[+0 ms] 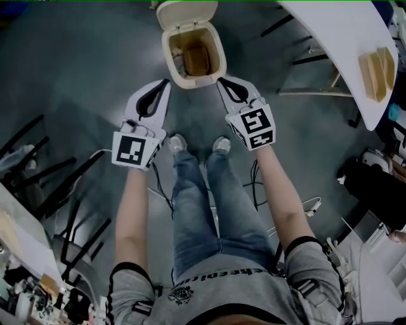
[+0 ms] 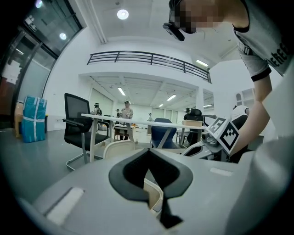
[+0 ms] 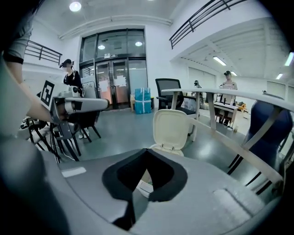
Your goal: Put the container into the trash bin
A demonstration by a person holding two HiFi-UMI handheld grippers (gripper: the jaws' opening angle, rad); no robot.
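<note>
The left hand-held gripper (image 1: 167, 81) is reaching forward with its jaws pressing together at the tips and pinching nothing; in the left gripper view the left hand-held gripper (image 2: 148, 151) is showing only a cream edge of the bin (image 2: 155, 198) through the dark hollow behind its tips. The right hand-held gripper (image 1: 219, 80) is doing the same on the other side, tips meeting and empty; in the right gripper view the right hand-held gripper (image 3: 146, 151) is pointing at the bin (image 3: 161, 149), whose lid (image 3: 171, 129) is standing open and upright behind it. The two are hovering just beside the near rim of the bin (image 1: 190, 81), one at each front corner, neither clearly touching it; the bin is standing on the floor (image 1: 82, 57) with its lid (image 1: 187, 13) swung back at the far side. The container (image 1: 196, 58), brown, is lying inside the bin, down in its well and apart from both tools. The person is standing just behind, shoes (image 1: 178, 143) pointing at the bin, bare forearms stretching out. A white worktop (image 1: 336, 35) is running along the upper right, well apart, carrying a tan block (image 1: 377, 73); dark chair legs are crowding the left edge. In the left gripper view a black chair (image 2: 78, 124) is standing by a far worktop (image 2: 138, 119).
</note>
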